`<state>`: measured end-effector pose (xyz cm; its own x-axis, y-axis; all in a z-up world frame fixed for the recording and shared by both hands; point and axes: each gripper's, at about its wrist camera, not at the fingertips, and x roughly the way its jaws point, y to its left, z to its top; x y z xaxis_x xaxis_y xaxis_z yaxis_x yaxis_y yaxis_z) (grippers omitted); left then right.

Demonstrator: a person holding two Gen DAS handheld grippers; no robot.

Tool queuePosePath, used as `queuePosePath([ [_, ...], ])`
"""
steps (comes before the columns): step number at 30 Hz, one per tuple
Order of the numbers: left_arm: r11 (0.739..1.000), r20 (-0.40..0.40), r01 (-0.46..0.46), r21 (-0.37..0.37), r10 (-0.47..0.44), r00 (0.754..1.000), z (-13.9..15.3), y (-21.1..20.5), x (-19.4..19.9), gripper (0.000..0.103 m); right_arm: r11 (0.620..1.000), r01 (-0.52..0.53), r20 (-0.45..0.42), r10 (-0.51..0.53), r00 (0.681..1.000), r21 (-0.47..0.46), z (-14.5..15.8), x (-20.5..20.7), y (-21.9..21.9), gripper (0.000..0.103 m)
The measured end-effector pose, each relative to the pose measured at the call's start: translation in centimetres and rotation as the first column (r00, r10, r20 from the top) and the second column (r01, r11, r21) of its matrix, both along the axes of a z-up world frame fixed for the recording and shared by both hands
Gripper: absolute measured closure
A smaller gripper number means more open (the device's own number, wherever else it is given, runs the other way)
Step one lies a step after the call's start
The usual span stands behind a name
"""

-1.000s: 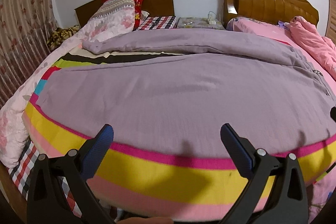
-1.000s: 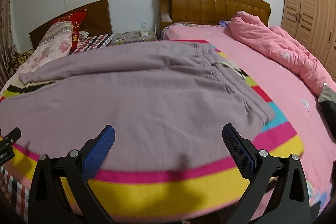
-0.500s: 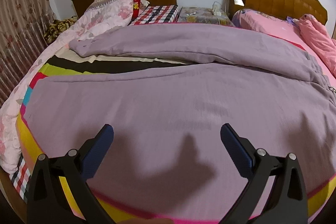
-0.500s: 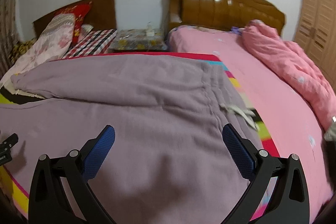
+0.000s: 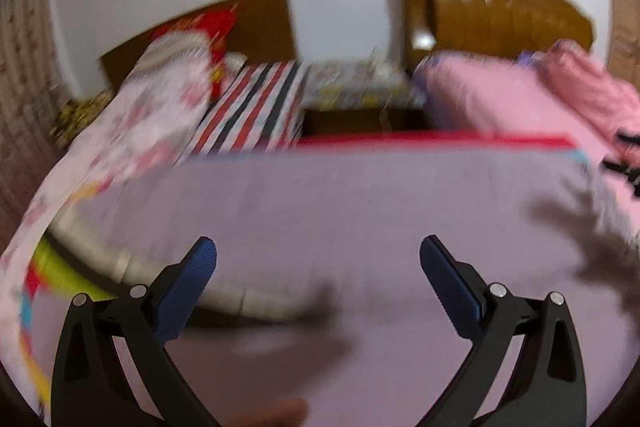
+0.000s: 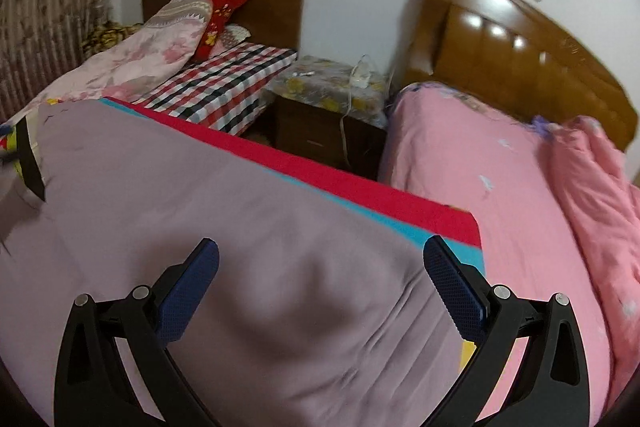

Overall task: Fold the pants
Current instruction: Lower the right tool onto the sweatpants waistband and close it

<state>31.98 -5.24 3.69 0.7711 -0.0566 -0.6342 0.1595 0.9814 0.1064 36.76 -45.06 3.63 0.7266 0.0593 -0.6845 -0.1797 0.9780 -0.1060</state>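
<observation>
Left hand-held gripper (image 5: pixel 318 251) and right hand-held gripper (image 6: pixel 321 253) both spread wide, empty, poised above the mauve pants (image 6: pixel 224 227).
Pants flat across the bed (image 6: pixel 400 195), far edge toward 12 o'clock; risk of pinching the striped blanket (image 6: pixel 404 227) beneath too, or one layer only, dragging the fold askew.

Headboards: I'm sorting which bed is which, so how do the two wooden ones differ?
The left headboard is darker, flat and lower. The right headboard is lighter, glossy, padded in panels, taller, with a curved top. A red pillow leans on the left one only. Both are brown wood against the white wall.
</observation>
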Motion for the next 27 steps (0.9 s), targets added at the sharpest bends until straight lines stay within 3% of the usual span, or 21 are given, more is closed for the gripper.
queuePosePath([
  [4,0.999,-0.040,0.017,0.033,-0.016,0.999,-0.6,-1.3,7.7,0.001,0.999,0.012,-0.089,-0.007,0.996,0.050,-1.9,4.8,-3.5,0.004],
  [6,0.999,-0.129,0.035,-0.006,-0.035,0.991,-2.0,-1.5,10.8,0.002,0.996,0.011,-0.150,0.003,0.989,0.094,-3.0,6.6,-4.4,0.004],
  [8,0.992,-0.219,0.079,-0.096,-0.099,0.971,-3.6,-1.4,13.7,0.002,0.994,-0.031,-0.194,0.052,0.980,0.108,-4.2,7.7,-4.4,0.004],
  [11,0.989,-0.236,0.106,-0.104,-0.128,0.963,-5.2,-1.0,16.5,0.002,0.995,-0.081,-0.228,0.092,0.969,0.056,-5.6,8.3,-3.4,0.004],
  [13,0.981,-0.255,0.152,-0.121,-0.179,0.950,-6.2,-1.1,17.9,0.002,0.993,-0.099,-0.260,0.113,0.959,0.068,-6.5,8.6,-3.2,0.019],
  [17,0.978,-0.241,0.172,-0.116,-0.195,0.951,-7.5,-0.9,19.1,0.002,0.988,-0.112,-0.277,0.137,0.951,0.102,-7.4,8.5,-3.9,0.024],
  [18,0.979,-0.252,0.167,-0.118,-0.192,0.948,-7.9,-0.8,19.4,0.002,0.988,-0.108,-0.276,0.134,0.952,0.107,-7.3,8.7,-3.9,0.033],
  [19,0.979,-0.263,0.161,-0.125,-0.189,0.946,-8.2,-0.6,18.8,0.002,0.989,-0.100,-0.266,0.126,0.956,0.111,-7.1,8.5,-4.1,0.060],
  [20,0.979,-0.273,0.158,-0.127,-0.187,0.944,-8.4,-0.3,18.7,0.002,0.989,-0.098,-0.260,0.123,0.958,0.109,-6.8,8.5,-4.1,0.078],
  [21,0.979,-0.274,0.161,-0.122,-0.189,0.943,-8.5,-0.3,18.6,0.002,0.993,-0.090,-0.246,0.106,0.964,0.076,-6.2,8.0,-3.9,0.088],
  [25,0.968,-0.254,0.236,-0.083,-0.250,0.934,-7.8,-0.9,16.8,0.002,0.989,-0.149,-0.182,0.142,0.973,-0.026,-4.1,5.0,-1.5,0.090],
  [27,0.962,-0.248,0.267,-0.062,-0.273,0.929,-7.5,-1.6,16.3,0.002,0.993,-0.112,-0.164,0.105,0.981,-0.036,-3.3,4.6,-1.4,0.090],
])
